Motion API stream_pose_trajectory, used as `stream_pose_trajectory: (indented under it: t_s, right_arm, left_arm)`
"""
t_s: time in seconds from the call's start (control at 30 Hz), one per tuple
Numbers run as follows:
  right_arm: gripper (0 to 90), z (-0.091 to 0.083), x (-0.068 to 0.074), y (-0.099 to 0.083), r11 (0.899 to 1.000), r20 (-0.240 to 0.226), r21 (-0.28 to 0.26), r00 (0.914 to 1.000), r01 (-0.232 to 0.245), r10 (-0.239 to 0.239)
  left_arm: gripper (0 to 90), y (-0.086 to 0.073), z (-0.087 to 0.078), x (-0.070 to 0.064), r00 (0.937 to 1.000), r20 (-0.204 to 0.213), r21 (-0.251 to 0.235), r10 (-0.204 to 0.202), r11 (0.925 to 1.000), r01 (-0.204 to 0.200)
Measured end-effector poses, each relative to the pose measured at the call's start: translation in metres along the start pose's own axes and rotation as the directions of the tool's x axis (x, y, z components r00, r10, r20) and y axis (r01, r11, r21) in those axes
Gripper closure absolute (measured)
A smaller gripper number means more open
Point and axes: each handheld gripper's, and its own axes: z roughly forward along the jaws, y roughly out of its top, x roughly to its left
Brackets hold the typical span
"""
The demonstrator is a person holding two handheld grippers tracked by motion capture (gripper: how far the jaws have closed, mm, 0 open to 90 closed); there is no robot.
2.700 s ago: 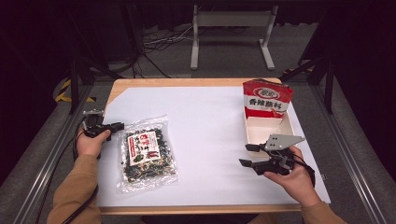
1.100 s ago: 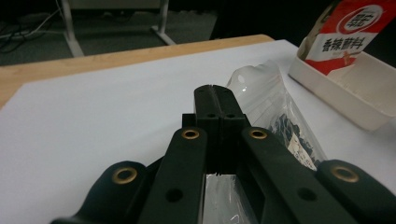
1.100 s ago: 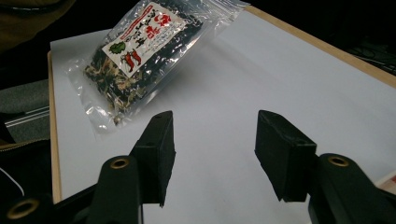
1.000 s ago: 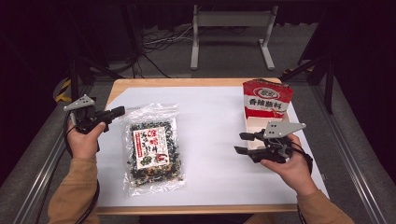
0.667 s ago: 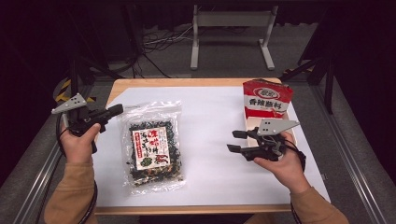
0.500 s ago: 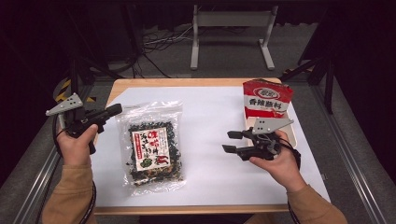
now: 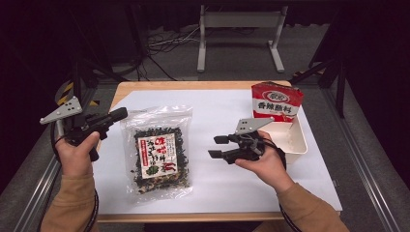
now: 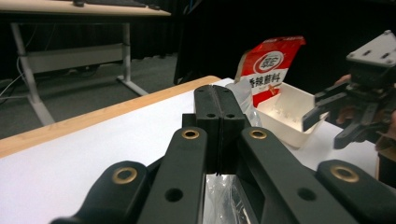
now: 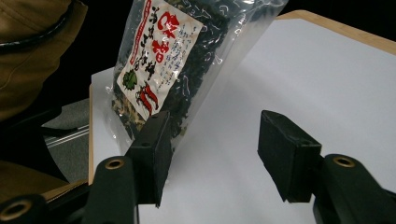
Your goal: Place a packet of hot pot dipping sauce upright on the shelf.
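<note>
High view, bag: clear seaweed bag [image 7: 158,151] lies flat on the white sheet [image 7: 217,121], long axis 12 to 6 o'clock, label top toward 12.
Left gripper [image 7: 118,114]: jaws pressed together, holding nothing, at the bag's 10 o'clock.
Right gripper [image 7: 217,147]: jaws wide apart, at the bag's 3 o'clock, pointing toward it.
Tray [image 7: 296,140]: at 2 o'clock, red packet [image 7: 275,101] upright inside.

Left hand-held gripper [image 7: 116,115]: held up in left hand [image 7: 77,153] at the surface's left edge, pointing right w/ slight upward tilt, jaws pressed together, nothing between them; the left gripper view shows them flush. Grey plate sticks out to the left, forearm in tan sleeve comes up from bottom left.

Right hand-held gripper [image 7: 217,147]: gripped in right hand [image 7: 265,162] over the surface, right of centre, pointing left. Jaws wide apart, empty; the right gripper view shows a clear gap btwn pads. Grey plate on top, cable loops round wrist, tan-sleeved forearm angles in from bottom right.
</note>
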Motion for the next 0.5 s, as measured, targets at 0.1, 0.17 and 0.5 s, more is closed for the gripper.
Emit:
stream_pose_trajectory:
  t_s: [0.1,0.17,0.5]
  right_arm:
    - [43.5,0.011,0.001,0.003,1.000,-0.009,0.003,0.9999,0.006,-0.006]
    - [43.4,0.014,0.002,0.004,1.000,-0.012,0.003,0.9999,0.008,-0.008]
    - [39.3,0.043,-0.001,0.015,1.000,-0.043,0.011,0.9990,0.013,-0.013]
  left_arm:
    - [90.0,0.002,-0.001,-0.004,0.9999,0.010,-0.002,0.007,1.0000,-0.007]
    - [90.0,0.002,-0.002,-0.005,0.9999,0.012,-0.002,0.008,1.0000,-0.008]
    - [90.0,0.005,-0.013,-0.016,0.9988,0.036,-0.020,0.032,0.9993,-0.032]
